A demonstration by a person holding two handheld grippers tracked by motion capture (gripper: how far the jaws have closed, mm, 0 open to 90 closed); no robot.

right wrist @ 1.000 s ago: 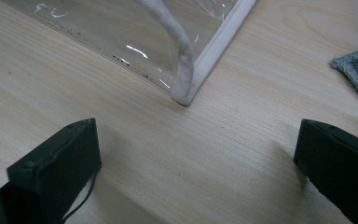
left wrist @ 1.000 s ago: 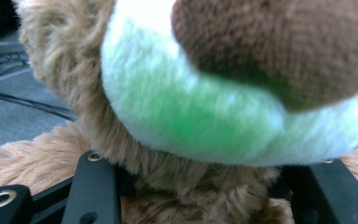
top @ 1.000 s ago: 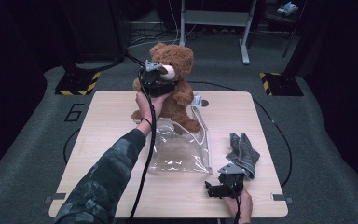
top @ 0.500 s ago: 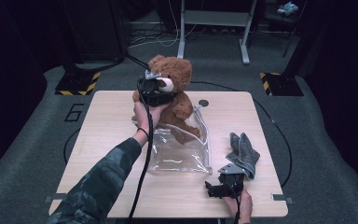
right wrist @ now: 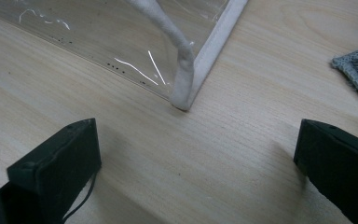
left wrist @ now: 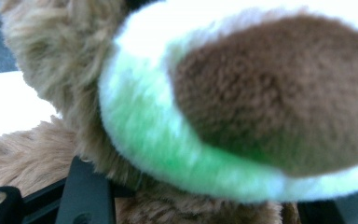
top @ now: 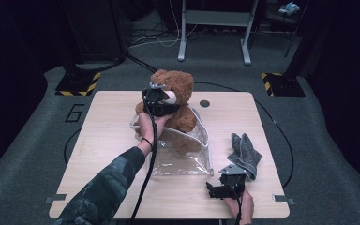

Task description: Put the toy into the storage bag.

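Since a moment ago the left gripper (top: pixel 161 104), its fingers grasping the teddy bear (top: pixel 180 101), has sunk, seating it into the clear pouch (top: pixel 187 154) mid-frame on the counter (top: pixel 103 140), while the right gripper (top: pixel 218 190) waits released, lower right.

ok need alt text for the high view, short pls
A person's left gripper holds a brown teddy bear upright in the mouth of a clear plastic bag on a wooden table. The right gripper rests near the front edge, beside a grey cloth.
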